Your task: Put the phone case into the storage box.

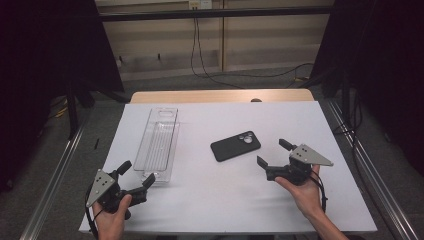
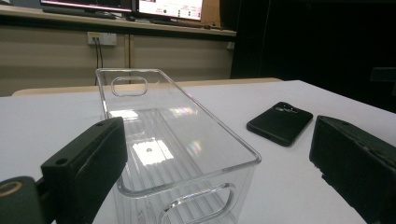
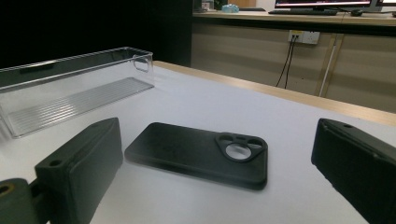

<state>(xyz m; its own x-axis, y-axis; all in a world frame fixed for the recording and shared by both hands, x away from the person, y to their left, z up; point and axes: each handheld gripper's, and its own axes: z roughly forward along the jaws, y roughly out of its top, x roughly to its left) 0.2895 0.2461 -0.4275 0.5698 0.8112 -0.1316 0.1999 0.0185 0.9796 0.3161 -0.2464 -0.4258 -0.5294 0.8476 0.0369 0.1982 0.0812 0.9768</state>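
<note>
Black phone case (image 1: 235, 145) flat on white table (image 1: 210, 200) at frame centre, right gripper (image 1: 272, 152) just beside it, jaws wide, empty, left gripper (image 1: 136, 172) lower left, jaws spread at clear tray (image 1: 159, 142) end, gripping nothing

Probably a lab: black curtains (image 1: 45, 50), monitors (image 2: 121, 5), rails (image 1: 50, 175) beside table (image 1: 300, 125).

High view looks down and forward over the table (image 1: 200, 200); both gripper views sit low (near its surface), sharing the phone case (image 2: 280, 122)
</note>
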